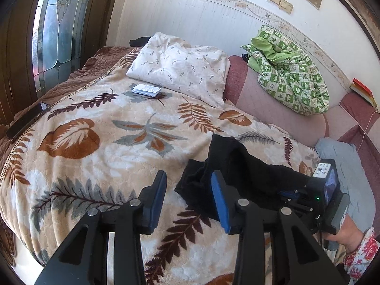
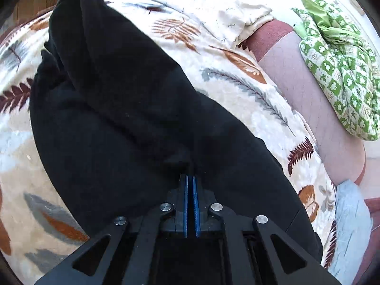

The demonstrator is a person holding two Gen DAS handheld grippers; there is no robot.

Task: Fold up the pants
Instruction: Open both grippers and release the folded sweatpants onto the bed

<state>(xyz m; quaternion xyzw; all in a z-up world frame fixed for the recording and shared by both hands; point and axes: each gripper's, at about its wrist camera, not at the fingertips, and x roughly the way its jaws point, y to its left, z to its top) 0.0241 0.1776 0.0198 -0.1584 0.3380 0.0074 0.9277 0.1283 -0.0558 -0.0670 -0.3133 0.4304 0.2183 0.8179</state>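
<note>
The black pants point(image 1: 239, 166) lie bunched on the leaf-patterned blanket point(image 1: 118, 142). In the right wrist view they point(image 2: 123, 109) fill most of the frame, draped away from my fingers. My left gripper point(image 1: 188, 180) is open and empty, hovering over the blanket just left of the pants' edge. Its right finger stands in front of the dark cloth. My right gripper point(image 2: 190, 178) is shut on a fold of the pants. It also shows at the right of the left wrist view point(image 1: 320, 190), held by a hand in a floral sleeve.
A cream pillow point(image 1: 180, 66) and a small booklet point(image 1: 147, 90) lie at the head of the bed. A green patterned quilt point(image 1: 292, 76) sits on a pink bolster point(image 1: 280, 116). A phone point(image 1: 26, 121) rests near the left edge. A light blue cloth point(image 2: 349, 225) lies at right.
</note>
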